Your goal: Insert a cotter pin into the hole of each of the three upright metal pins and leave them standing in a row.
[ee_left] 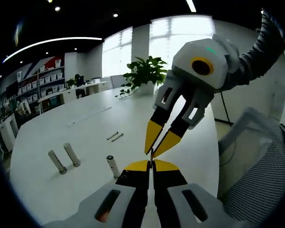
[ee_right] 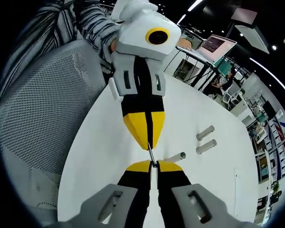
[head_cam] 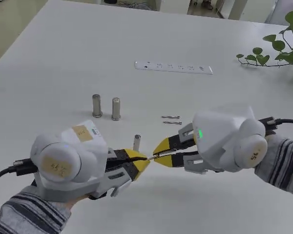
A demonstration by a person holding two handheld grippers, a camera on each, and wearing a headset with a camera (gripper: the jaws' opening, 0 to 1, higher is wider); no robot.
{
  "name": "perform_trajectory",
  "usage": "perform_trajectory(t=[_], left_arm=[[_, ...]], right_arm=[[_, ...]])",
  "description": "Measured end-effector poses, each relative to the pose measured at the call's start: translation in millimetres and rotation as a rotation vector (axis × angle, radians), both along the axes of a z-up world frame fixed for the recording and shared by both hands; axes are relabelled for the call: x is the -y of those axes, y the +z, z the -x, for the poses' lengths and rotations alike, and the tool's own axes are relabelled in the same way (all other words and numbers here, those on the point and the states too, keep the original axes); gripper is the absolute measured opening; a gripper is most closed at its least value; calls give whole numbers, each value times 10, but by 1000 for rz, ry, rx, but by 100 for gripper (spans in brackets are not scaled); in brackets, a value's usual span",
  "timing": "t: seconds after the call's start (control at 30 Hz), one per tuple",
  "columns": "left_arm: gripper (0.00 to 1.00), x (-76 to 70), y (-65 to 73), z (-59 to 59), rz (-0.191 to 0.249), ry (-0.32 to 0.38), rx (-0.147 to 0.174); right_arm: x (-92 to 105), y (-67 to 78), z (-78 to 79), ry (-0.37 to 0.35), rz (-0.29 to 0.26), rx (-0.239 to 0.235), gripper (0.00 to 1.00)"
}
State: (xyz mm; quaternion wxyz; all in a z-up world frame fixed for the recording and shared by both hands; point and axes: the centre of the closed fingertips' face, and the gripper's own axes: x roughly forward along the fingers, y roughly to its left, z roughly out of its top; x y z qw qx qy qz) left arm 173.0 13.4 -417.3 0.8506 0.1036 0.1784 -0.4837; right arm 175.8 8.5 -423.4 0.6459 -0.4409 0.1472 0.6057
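A thin cotter pin (head_cam: 152, 157) is held in the air between the two grippers' yellow tips. My left gripper (head_cam: 144, 162) is shut on one end and my right gripper (head_cam: 157, 156) is shut on the other, tip to tip. The left gripper view shows the cotter pin (ee_left: 152, 155) rising from my own shut jaws into the right gripper (ee_left: 151, 150). One upright metal pin (head_cam: 136, 142) stands just behind the tips. Two more, a metal pin (head_cam: 97, 106) and its neighbour (head_cam: 116, 108), stand farther back left. Two spare cotter pins (head_cam: 171, 120) lie on the white table (head_cam: 63, 58).
A white power strip (head_cam: 173, 67) lies at the back of the table. A potted plant (head_cam: 278, 48) trails over the far right corner. A grey mesh chair (ee_right: 38, 118) stands beside the table's near edge.
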Motion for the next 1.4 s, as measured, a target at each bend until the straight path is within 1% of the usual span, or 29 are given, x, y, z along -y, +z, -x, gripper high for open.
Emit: perform_trajectory(t=[0.07,0.13,0.23,0.27,0.33,0.4,0.5,0.57,0.6,0.7,0.77,0.8,0.87,0.93,1.0,1.07,1.1,1.17,1.23,1.33,1.4], left_arm=[[0,4,-10,3,-22,-9,18],[0,4,-19,0,-35,-14,31],[0,-6,-31,-20,-43,-5,33],[0,-9,-35,-29,-48,-4,39],[0,-15,-39,-37,-51,3,39],[0,-18,-42,-42,-57,3,47],[1,-32,-73,-61,-63,10,42],[0,-70,-115,-92,-89,28,43],[1,-84,-122,-107,-92,36,45],[6,-117,-130,-146,-87,59,46],[8,-143,-143,-172,-93,75,48],[8,-164,-148,-196,-96,89,52],[11,-189,-157,-222,-93,111,51],[13,-231,-149,-286,-85,152,74],[16,-255,-181,-318,-84,178,66],[17,-272,-214,-358,-87,195,65],[18,-283,-242,-381,-89,208,58],[19,-298,-285,-421,-91,227,47],[19,-304,-305,-465,-87,244,44],[19,-319,-347,-529,-93,269,35],[19,-315,-365,-565,-84,285,24]], right_arm=[[4,-13,7,9,11,4,0],[8,-26,14,26,25,21,0],[13,-39,19,37,40,35,0],[13,-43,16,41,45,43,0],[16,-52,21,45,49,41,0],[17,-54,16,46,49,47,0],[22,-62,11,46,49,48,0],[34,-69,-12,37,53,54,0],[40,-73,-26,32,54,55,0],[70,-88,-80,10,64,66,0],[102,-114,-129,-6,78,77,0],[105,-120,-141,-8,75,76,0],[127,-141,-184,-36,74,66,0],[148,-164,-216,-46,82,69,0],[176,-182,-273,-78,84,66,0],[189,-192,-320,-98,80,64,0],[201,-204,-349,-112,82,59,0],[215,-214,-394,-131,80,53,0],[226,-222,-441,-148,77,51,0],[234,-232,-505,-170,75,47,0],[236,-240,-547,-185,72,43,0]])
